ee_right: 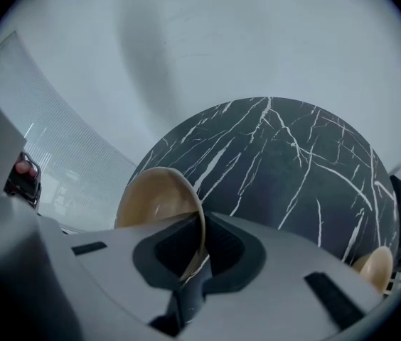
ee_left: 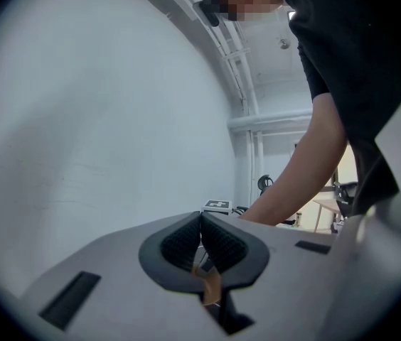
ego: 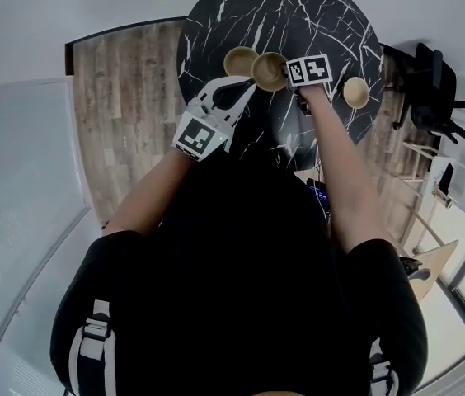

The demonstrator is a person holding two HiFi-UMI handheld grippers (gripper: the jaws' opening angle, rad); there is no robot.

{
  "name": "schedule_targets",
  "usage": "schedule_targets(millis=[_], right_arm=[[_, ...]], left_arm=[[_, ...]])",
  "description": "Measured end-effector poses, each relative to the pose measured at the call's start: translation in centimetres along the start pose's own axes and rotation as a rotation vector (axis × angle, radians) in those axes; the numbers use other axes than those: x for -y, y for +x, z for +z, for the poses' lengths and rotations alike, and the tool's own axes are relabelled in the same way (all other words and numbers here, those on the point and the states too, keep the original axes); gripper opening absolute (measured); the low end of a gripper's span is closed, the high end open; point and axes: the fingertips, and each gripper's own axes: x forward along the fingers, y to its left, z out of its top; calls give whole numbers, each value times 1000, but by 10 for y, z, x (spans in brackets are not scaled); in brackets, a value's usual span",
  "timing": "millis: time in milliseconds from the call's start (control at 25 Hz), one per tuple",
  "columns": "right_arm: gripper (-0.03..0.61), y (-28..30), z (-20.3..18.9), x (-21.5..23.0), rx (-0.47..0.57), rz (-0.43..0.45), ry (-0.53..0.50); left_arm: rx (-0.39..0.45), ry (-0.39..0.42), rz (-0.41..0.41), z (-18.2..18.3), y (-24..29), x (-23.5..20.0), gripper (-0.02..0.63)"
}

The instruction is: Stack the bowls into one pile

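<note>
- Left gripper (ee_left: pixel 200 244) has its jaws closed on a thin tan edge, the rim of the first bowl (ego: pixel 240 60), as the left gripper view shows.
- From the head view, we see this gripper reach from the near left toward the round black marble table (ego: pixel 298 15), with the first bowl at its tip, over the table's near left part.
- Our right gripper (ee_right: pixel 202 241) points steeply down, its jaws clamped on the rim of the second bowl (ee_right: pixel 159 197), which stands on edge between the pads with its hollow facing left.
- Seen from the head, the second bowl sits just right of the first, and their edges overlap. We cannot tell whether they touch, nor whether either rests on the table.
- Our third bowl (ego: pixel 356 91) lies upright on the table's right edge, well apart from the other two and from both grippers.
- Beyond the table's left side we see a wooden floor (ego: pixel 125 97), and a dark office chair (ego: pixel 434 89) stands to the right of the table.
</note>
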Motion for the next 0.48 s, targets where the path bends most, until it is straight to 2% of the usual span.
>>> schedule_targets(millis=[200, 480], right_arm=[[12, 13, 19, -14, -4, 16, -20], [13, 36, 38, -40, -22, 47, -43]], left_arm=[[-1, -16, 29, -2, -8, -15, 5], [-12, 4, 51, -6, -21, -29, 5]])
